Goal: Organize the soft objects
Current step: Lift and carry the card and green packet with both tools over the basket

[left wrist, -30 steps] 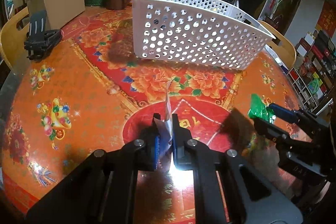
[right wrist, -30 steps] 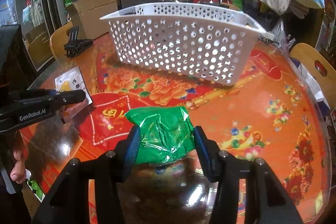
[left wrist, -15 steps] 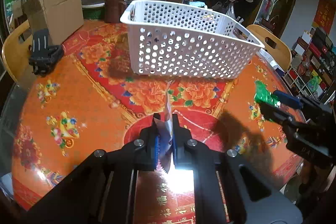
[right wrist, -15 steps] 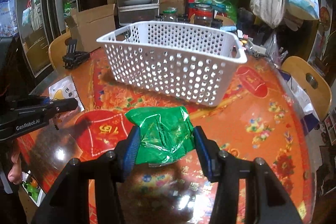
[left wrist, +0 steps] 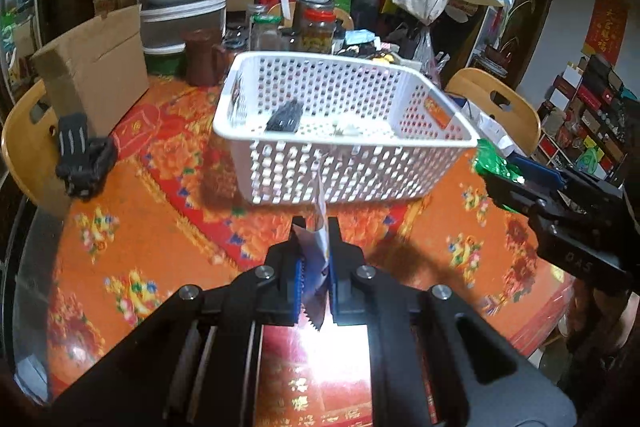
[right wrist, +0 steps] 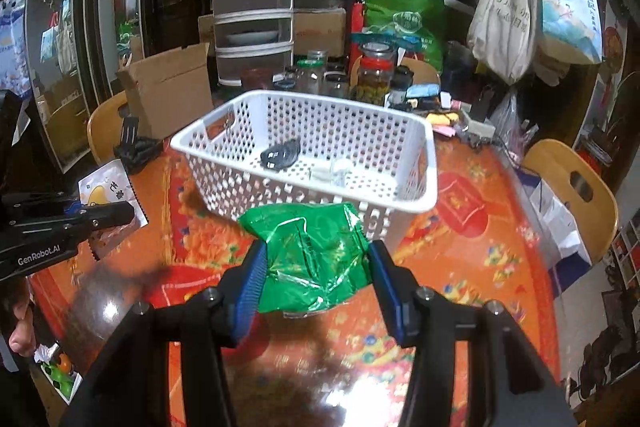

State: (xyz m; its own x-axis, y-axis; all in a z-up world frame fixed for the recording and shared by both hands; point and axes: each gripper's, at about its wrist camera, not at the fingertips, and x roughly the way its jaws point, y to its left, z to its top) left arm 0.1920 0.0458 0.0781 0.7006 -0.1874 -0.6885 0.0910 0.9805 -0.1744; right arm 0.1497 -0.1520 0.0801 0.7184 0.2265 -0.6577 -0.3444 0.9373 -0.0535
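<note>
Holding a thin white sachet (left wrist: 320, 239) edge-on, the left tongs (left wrist: 314, 259) are pressed almost together, the blue pads (left wrist: 297, 281) pinching its lower part while its serrated bottom edge hangs below them and its top corner rises in front of the near wall of the white basket (left wrist: 348, 179). From the right wrist view the same sachet (right wrist: 110, 189) shows its printed face with a yellow picture, at the far left of the scene, held above the table (right wrist: 480, 267).

The right tongs (right wrist: 316, 267) are spread fairly wide around a crinkled green foil packet (right wrist: 312, 255), which fills the gap between the blue pads (right wrist: 250, 279) and is gripped on both sides. The packet sits just near of the basket's front rim (right wrist: 304, 195), overlapping it in the view; whether it touches the rim cannot be told. In the left wrist view the right tongs (left wrist: 516, 175) come in from the right, with the green packet (left wrist: 492, 163) close beside the basket's right near corner.

The perforated basket stands on the flowered orange-and-red table covering, and inside it lie a small dark object (right wrist: 280, 155) toward the left and a pale, whitish one (right wrist: 336, 171) nearer the middle; what they are is too unclear to say. A cardboard box (left wrist: 96, 75) stands at the far left of the table, with a black clamp-like item (left wrist: 80, 163) near it, and jars (right wrist: 372, 75) crowd behind the basket.
</note>
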